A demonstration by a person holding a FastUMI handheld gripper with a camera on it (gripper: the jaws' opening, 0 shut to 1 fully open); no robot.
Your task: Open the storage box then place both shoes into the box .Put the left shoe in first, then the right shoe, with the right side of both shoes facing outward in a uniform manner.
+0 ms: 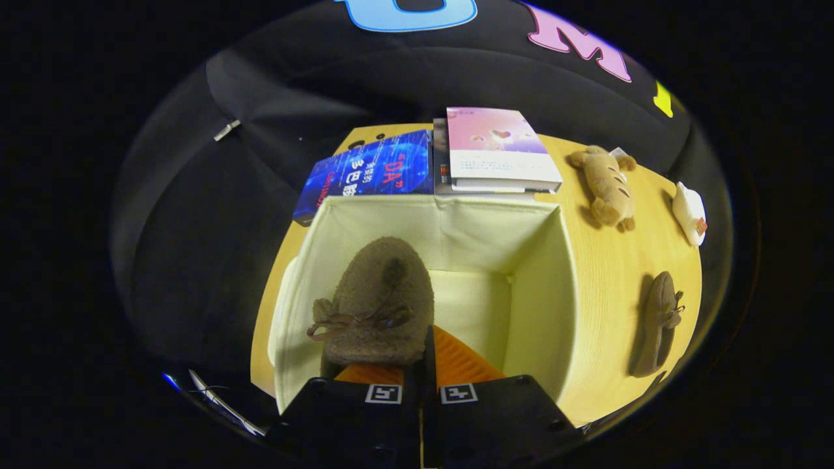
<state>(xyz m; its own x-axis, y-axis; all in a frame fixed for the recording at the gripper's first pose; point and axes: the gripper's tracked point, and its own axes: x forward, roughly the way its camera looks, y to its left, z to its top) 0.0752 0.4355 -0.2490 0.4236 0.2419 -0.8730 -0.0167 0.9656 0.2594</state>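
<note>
While the gripper (422, 365) is pinching the heel of the first shoe (378, 303), it is lowering it into the open storage box (541, 273); next, I'd judge, comes releasing, then fetching the second shoe (657, 322) lying on the table (606, 273).

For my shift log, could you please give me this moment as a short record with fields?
gripper: gripper with fingers closed on a shoe
held shoe: brown shoe, hanging inside the storage box
storage box: box open, cream lining, on the wooden table
other shoe: second shoe on the table, beside the box
beyond box: two books, plush toy, small white item
</note>
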